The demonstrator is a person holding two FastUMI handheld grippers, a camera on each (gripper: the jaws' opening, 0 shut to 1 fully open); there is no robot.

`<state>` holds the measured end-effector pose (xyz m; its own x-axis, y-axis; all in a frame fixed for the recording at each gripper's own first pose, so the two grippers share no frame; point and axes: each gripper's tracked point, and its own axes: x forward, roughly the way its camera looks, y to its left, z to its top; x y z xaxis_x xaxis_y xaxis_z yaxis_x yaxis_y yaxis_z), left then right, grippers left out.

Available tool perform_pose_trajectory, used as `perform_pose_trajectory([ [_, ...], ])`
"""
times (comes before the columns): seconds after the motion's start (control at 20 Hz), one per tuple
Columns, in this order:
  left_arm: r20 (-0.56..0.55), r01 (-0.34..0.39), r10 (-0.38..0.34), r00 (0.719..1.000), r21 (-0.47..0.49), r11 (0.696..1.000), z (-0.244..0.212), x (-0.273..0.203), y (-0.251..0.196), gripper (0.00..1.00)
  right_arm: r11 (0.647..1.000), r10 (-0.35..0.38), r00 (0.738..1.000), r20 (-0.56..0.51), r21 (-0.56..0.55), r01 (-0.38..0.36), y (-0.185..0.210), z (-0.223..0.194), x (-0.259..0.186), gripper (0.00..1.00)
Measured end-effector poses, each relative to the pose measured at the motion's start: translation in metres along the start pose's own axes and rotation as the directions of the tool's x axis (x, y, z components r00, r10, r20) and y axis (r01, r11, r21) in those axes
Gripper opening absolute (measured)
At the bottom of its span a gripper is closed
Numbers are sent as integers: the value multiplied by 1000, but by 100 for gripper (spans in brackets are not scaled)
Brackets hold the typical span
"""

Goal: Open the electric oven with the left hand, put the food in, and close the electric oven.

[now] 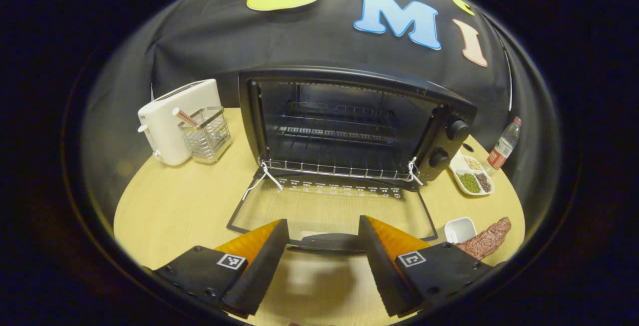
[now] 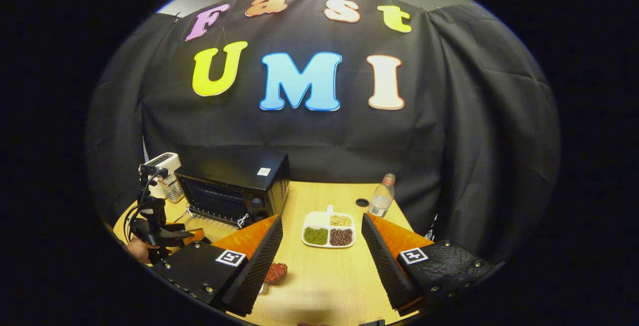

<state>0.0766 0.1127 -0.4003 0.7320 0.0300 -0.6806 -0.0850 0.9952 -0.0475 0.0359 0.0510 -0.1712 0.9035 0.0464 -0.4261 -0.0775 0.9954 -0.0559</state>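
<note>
Oven (image 1: pixel 349 126) at table (image 1: pixel 189 201) centre, door (image 1: pixel 329 208) folded flat, rack (image 1: pixel 339 168) bare. Left gripper (image 1: pixel 323 246): jaws released, straddling the door handle (image 1: pixel 324 242) at 6 o'clock. Meat (image 1: pixel 486 239) lies at 4 o'clock beside a white dish (image 1: pixel 460 229). Right gripper (image 2: pixel 322 251): jaws released above the table, divided plate (image 2: pixel 329 229) at 12 o'clock.

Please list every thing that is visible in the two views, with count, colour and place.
electric oven: 1, black, table centre, door folded down open
wire rack: 1, metal, inside oven
toaster: 1, white, left of oven
wire basket: 1, metal, beside toaster
divided dish: 1, white, holds beans, right of oven
bottle: 1, clear, red cap, behind dish
small dish: 1, white, front right
meat: 1, reddish brown, beside small dish
table: 1, light wood
left gripper: 1, open, at door handle
right gripper: 1, open, above table
</note>
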Motion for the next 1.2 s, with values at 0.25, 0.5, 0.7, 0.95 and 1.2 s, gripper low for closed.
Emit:
perform_pose_trajectory([
  [0.25, 102, -12, 12, 995, -1, 1000, 29, -35, 6, 97, 970, 174, 958, -229, 210, -126, 16, -76, 32, 97],
  [0.5, 243, -13, 25, 970, -52, 999, 83, -95, 18, 92, 886, 341, 883, -323, 423, -188, 35, -133, 52, 96],
  [0.7, 308, -18, 42, 950, -82, 997, 112, -138, 28, 94, 791, 459, 830, -317, 571, -220, 59, -162, 70, 96],
  [0.95, 326, -67, 81, 942, -56, 996, 115, -162, 40, 97, 705, 517, 795, -316, 684, -187, 74, -178, 83, 95],
  [1.2, 308, -102, 115, 944, -57, 993, 99, -173, 53, 97, 658, 539, 785, -304, 734, -168, 81, -181, 93, 57],
])
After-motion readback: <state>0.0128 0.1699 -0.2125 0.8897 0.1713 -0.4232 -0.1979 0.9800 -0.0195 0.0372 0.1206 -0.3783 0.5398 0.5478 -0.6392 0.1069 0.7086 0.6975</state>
